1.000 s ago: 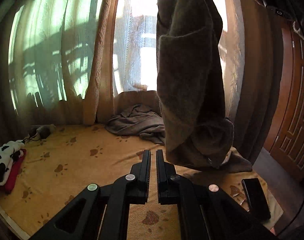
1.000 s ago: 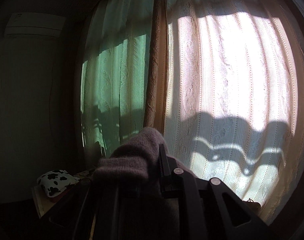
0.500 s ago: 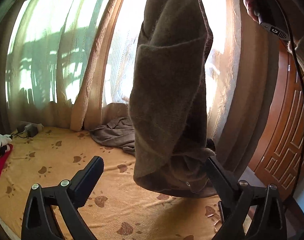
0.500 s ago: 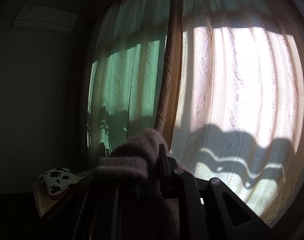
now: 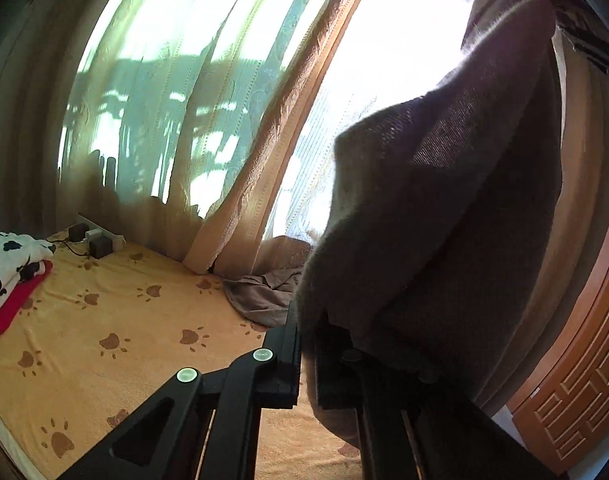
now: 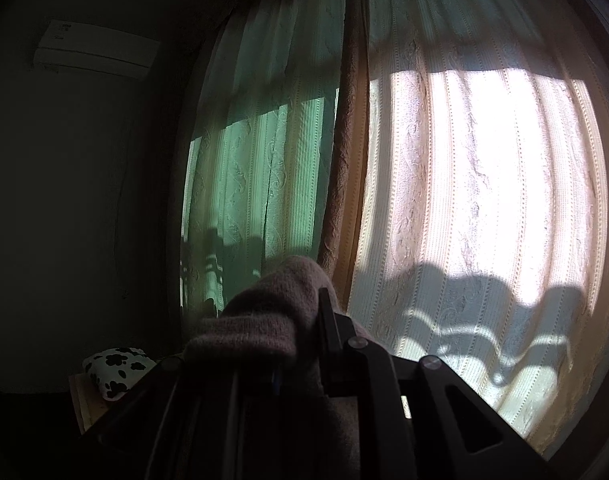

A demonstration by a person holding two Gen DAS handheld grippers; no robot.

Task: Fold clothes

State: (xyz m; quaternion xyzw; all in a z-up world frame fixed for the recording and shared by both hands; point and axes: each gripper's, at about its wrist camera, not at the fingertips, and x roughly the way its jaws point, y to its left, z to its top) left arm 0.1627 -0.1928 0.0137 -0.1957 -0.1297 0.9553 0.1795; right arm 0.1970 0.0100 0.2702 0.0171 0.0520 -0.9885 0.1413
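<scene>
Curtained bed (image 5: 116, 320), sweater (image 5: 444, 220) held aloft (both ends)

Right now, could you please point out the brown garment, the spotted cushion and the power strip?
brown garment (image 5: 456, 216): left wrist view, hanging panel.
spotted cushion (image 5: 8, 260): left wrist view, top face.
power strip (image 5: 100, 236): left wrist view, white body.

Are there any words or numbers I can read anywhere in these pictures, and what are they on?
None can be read.
Air conditioner: a small dark mark near its top left corner, too small and dark to read.
Wooden door: only carved patterns, no letters.
Yellow blanket: paw prints, no words.
</scene>
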